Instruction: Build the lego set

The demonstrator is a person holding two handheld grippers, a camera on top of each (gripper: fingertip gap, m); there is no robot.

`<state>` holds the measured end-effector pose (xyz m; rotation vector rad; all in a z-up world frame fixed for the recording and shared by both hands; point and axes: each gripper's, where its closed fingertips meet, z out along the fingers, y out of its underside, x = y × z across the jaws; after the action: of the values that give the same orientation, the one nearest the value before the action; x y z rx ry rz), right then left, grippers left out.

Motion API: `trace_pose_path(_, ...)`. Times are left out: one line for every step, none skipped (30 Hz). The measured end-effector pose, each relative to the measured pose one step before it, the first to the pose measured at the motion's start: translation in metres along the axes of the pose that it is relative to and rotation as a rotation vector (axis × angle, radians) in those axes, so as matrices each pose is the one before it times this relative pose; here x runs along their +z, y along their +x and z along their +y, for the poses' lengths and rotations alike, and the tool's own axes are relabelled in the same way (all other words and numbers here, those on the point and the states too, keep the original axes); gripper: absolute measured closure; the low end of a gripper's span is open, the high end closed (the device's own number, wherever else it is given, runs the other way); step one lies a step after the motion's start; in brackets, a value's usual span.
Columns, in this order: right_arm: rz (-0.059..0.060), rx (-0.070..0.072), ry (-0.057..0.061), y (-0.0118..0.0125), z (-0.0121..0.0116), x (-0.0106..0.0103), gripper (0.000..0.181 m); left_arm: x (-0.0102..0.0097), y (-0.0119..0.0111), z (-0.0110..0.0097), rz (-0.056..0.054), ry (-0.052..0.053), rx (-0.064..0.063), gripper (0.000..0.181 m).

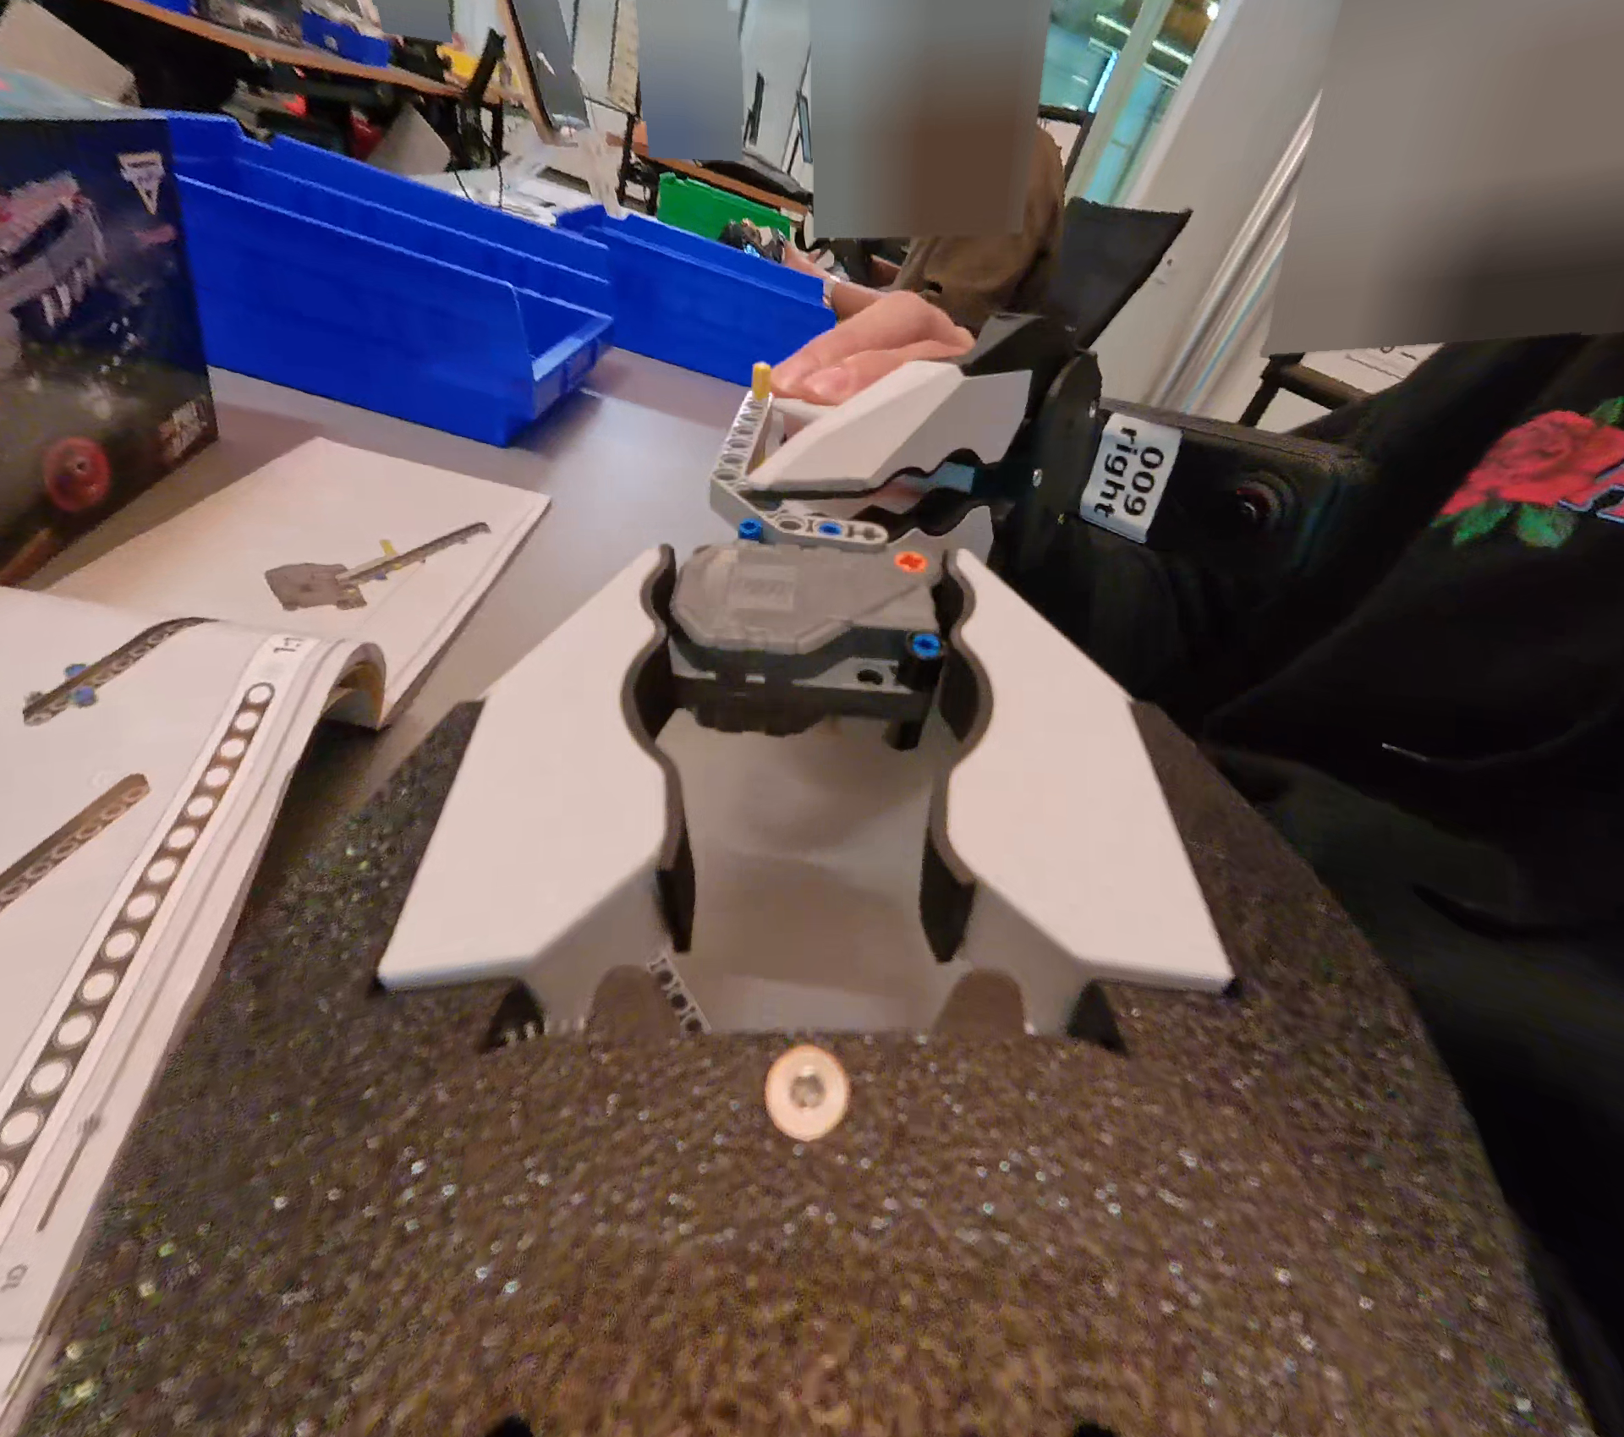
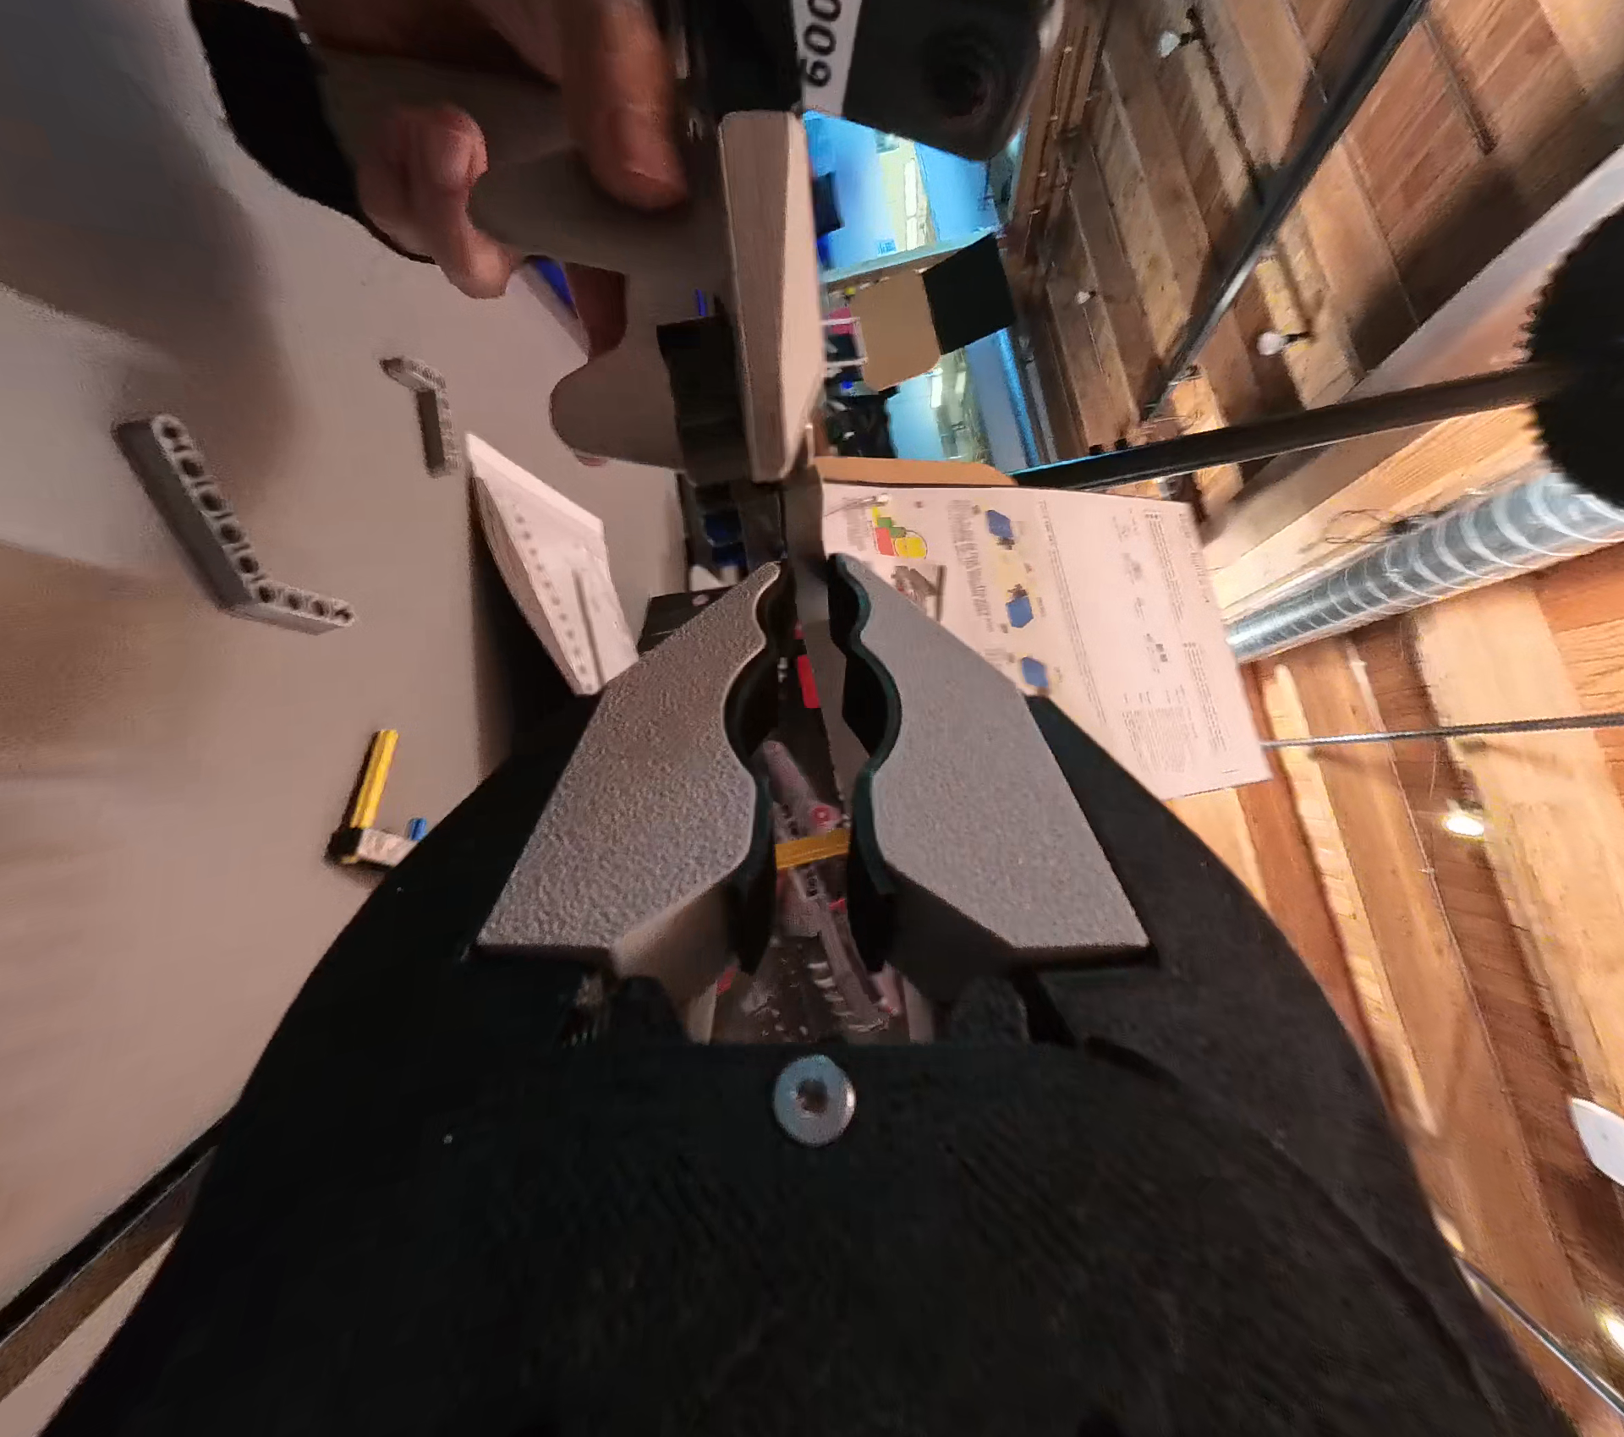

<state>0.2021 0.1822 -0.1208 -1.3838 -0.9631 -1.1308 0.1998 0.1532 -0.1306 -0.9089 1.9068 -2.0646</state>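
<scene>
Left gripper [image 1: 804,657] clamped on my grey motor block [image 1: 795,617] above worktop | right gripper [image 1: 773,494] pinching bent light-grey beam [image 1: 747,468] | step: mating beam's blue pins | next: align holes, press.

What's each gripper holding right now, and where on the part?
Left gripper grips the grey motor block by its two sides. Right gripper pinches the bent grey beam near its elbow, just above the block.

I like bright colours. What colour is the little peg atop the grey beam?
Yellow peg, clearest in left wrist view.
</scene>
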Motion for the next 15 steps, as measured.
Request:
trace_pose_path(0.0266, -0.0101, 0.0068, 0.00248, -0.00140, 0.00000, 0.176, 0.00018, -0.00030, 0.00260, -0.0015, -0.0154, 0.0080, 0.122)
trace_pose_path(-0.0019, -0.0025, 0.0084, -0.00081, -0.00120, 0.00034, 0.176, 0.00034, -0.00020, 0.00231, -0.0047, -0.0138, 0.0185, 0.117)
trace_pose_path(-0.0181, 0.0024, 0.0002, -0.00310, 0.00015, 0.00089, 0.176, 0.00054, 0.00095, 0.00139, -0.0003, -0.0100, 0.0191, 0.117)
trace_pose_path(0.0071, -0.0083, -0.0018, -0.00062, 0.00058, 0.00032, 0.176, 0.00043, -0.00004, 0.00025, -0.0059, -0.0045, 0.0153, 0.118)
trace_pose_path(0.0107, -0.0174, 0.0075, -0.00032, -0.00095, -0.00022, 0.176, 0.00009, -0.00091, 0.00010, -0.0084, -0.0013, 0.0107, 0.121)
trace_pose_path(-0.0025, -0.0106, -0.0014, -0.00116, 0.00014, 0.00032, 0.176, -0.00015, -0.00012, 0.00141, 0.0018, -0.0075, 0.0040, 0.122)
trace_pose_path(-0.0058, -0.0043, -0.0053, -0.00113, 0.00035, 0.00056, 0.176, -0.00012, -0.00060, 0.00199, 0.0013, -0.0143, 0.0022, 0.123)
trace_pose_path(0.0024, -0.0111, -0.0018, -0.00047, -0.00004, 0.00038, 0.176, 0.00024, -0.00117, 0.00193, -0.0059, -0.0151, 0.0075, 0.124)
trace_pose_path(0.0019, -0.0124, -0.0015, -0.00118, 0.00034, 0.00040, 0.176, 0.00044, -0.00188, 0.00261, -0.0151, -0.0189, 0.0142, 0.124)
trace_pose_path(-0.0036, -0.0177, -0.0075, -0.00265, 0.00160, 0.00099, 0.176, 0.00058, -0.00236, 0.00326, -0.0182, -0.0211, 0.0183, 0.124)
trace_pose_path(-0.0025, -0.0226, -0.0069, -0.00301, 0.00110, 0.00057, 0.176, 0.00056, -0.00168, 0.00279, -0.0117, -0.0149, 0.0121, 0.124)
trace_pose_path(0.0076, -0.0213, 0.0021, -0.00108, -0.00039, 0.00000, 0.176, 0.00045, 0.00006, 0.00124, 0.0021, -0.0050, 0.0001, 0.124)
trace_pose_path(0.0057, -0.0112, 0.0005, -0.00008, -0.00062, -0.00010, 0.176, 0.00003, 0.00080, 0.00001, 0.0081, 0.0002, -0.0079, 0.125)
trace_pose_path(-0.0025, -0.0006, 0.0001, -0.00016, -0.00082, -0.00019, 0.176, -0.00014, 0.00087, -0.00004, 0.0086, 0.0000, -0.0072, 0.125)
trace_pose_path(-0.0033, 0.0010, 0.0035, 0.00032, -0.00137, -0.00054, 0.176, -0.00029, 0.00117, -0.00019, 0.0101, 0.0016, -0.0060, 0.125)
